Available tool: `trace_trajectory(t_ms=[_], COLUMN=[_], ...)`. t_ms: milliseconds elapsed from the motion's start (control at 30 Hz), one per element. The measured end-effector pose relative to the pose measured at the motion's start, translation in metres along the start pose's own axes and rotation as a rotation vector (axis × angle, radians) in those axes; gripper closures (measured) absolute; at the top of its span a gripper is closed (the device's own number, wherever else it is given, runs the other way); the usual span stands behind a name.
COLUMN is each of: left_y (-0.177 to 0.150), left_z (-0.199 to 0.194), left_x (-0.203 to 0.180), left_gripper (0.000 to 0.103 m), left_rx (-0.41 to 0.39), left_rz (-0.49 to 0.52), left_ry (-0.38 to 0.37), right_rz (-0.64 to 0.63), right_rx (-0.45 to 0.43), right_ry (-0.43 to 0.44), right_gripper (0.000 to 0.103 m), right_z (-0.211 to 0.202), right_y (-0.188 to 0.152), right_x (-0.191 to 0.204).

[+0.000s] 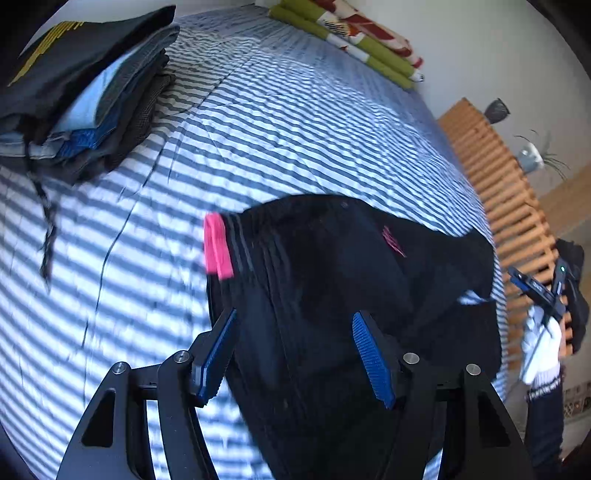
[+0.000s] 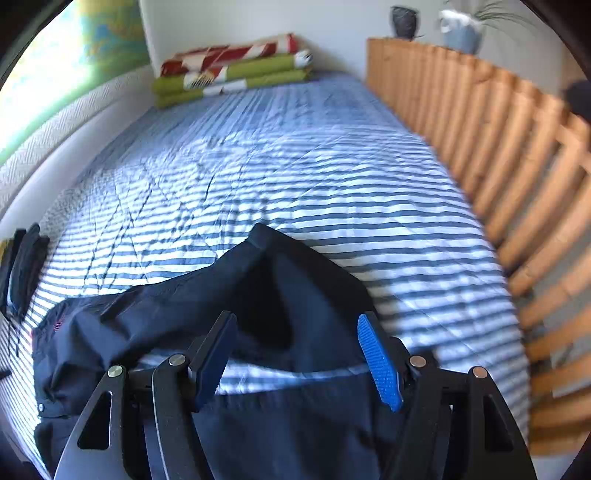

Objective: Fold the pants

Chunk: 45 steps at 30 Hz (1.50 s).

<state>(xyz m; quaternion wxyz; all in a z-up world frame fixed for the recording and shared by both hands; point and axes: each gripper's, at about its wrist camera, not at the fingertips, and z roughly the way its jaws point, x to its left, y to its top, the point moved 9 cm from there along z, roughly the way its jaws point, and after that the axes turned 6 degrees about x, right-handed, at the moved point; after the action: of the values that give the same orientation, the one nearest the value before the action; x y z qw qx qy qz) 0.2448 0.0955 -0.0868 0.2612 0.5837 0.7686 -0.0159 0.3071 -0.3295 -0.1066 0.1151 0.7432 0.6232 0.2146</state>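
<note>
Dark pants (image 1: 351, 266) lie bunched on the striped bedcover (image 1: 258, 129), with a pink tag (image 1: 217, 245) at their left edge. My left gripper (image 1: 293, 315) hovers over them, open, its blue pads (image 1: 371, 358) pressing on nothing. In the right wrist view the pants (image 2: 207, 295) lie partly folded, one corner peaking toward the middle of the bed. My right gripper (image 2: 295, 318) is open above that fold, with cloth below it but none pinched. The right gripper (image 1: 543, 295) also shows at the edge of the left wrist view, held by a white-gloved hand (image 1: 541, 343).
A stack of folded clothes (image 1: 85, 85) sits on the bed at far left. A folded green and red blanket (image 2: 232, 70) lies at the head end. A wooden slatted rail (image 2: 498, 147) borders the right side, with pots (image 2: 461, 33) behind it. A wall (image 2: 74, 140) runs along the left.
</note>
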Motion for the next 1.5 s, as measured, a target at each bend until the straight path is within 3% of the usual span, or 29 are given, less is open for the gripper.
trace_trajectory(t_ms=[100, 333, 600, 767, 867, 1000, 1067, 1100, 1133, 1167, 1300, 1400, 1433, 1467, 1500], left_y=[0.012, 0.026, 0.037, 0.041, 0.045, 0.045, 0.045, 0.045, 0.044, 0.044, 0.041, 0.039, 0.038, 0.038, 0.038], left_z=[0.018, 0.016, 0.035, 0.065, 0.076, 0.085, 0.088, 0.089, 0.089, 0.089, 0.085, 0.082, 0.081, 0.08, 0.08], left_x=[0.006, 0.028, 0.052, 0.048, 0.045, 0.039, 0.037, 0.036, 0.035, 0.035, 0.036, 0.033, 0.031, 0.029, 0.028], left_gripper=[0.036, 0.035, 0.032, 0.032, 0.024, 0.021, 0.021, 0.022, 0.025, 0.026, 0.034, 0.039, 0.04, 0.04, 0.04], left_rx=[0.025, 0.018, 0.055, 0.106, 0.103, 0.088, 0.079, 0.07, 0.062, 0.055, 0.021, -0.004, -0.017, -0.031, -0.039], left_rz=[-0.041, -0.062, -0.101, -0.077, -0.08, -0.035, -0.017, -0.005, 0.007, 0.016, 0.027, 0.038, 0.049, 0.064, 0.071], left_ry=[0.006, 0.06, 0.069, 0.072, 0.08, 0.132, 0.162, 0.178, 0.193, 0.204, 0.22, 0.21, 0.236, 0.261, 0.271], right_rz=[0.032, 0.085, -0.044, -0.01, 0.038, 0.029, 0.014, 0.008, 0.0, -0.008, -0.116, -0.066, -0.06, -0.07, -0.072], right_rx=[0.016, 0.008, 0.087, 0.127, 0.153, 0.225, 0.207, 0.193, 0.194, 0.182, -0.05, -0.267, -0.301, -0.277, -0.208], right_ry=[0.057, 0.032, -0.02, -0.006, 0.05, 0.087, 0.074, 0.089, 0.131, 0.152, 0.013, -0.036, -0.083, -0.157, -0.174], right_gripper=[0.039, 0.039, 0.039, 0.039, 0.038, 0.038, 0.038, 0.057, 0.098, 0.099, 0.099, 0.099, 0.095, 0.086, 0.061], right_z=[0.016, 0.016, 0.034, 0.07, 0.09, 0.115, 0.115, 0.112, 0.107, 0.101, 0.031, -0.03, -0.035, -0.028, -0.012], right_y=[0.002, 0.026, 0.055, 0.058, 0.058, 0.044, 0.037, 0.034, 0.03, 0.027, 0.036, 0.056, 0.062, 0.066, 0.067], right_x=[0.002, -0.016, -0.015, -0.031, -0.038, -0.032, -0.026, -0.021, -0.012, -0.006, 0.009, -0.008, -0.012, -0.017, -0.02])
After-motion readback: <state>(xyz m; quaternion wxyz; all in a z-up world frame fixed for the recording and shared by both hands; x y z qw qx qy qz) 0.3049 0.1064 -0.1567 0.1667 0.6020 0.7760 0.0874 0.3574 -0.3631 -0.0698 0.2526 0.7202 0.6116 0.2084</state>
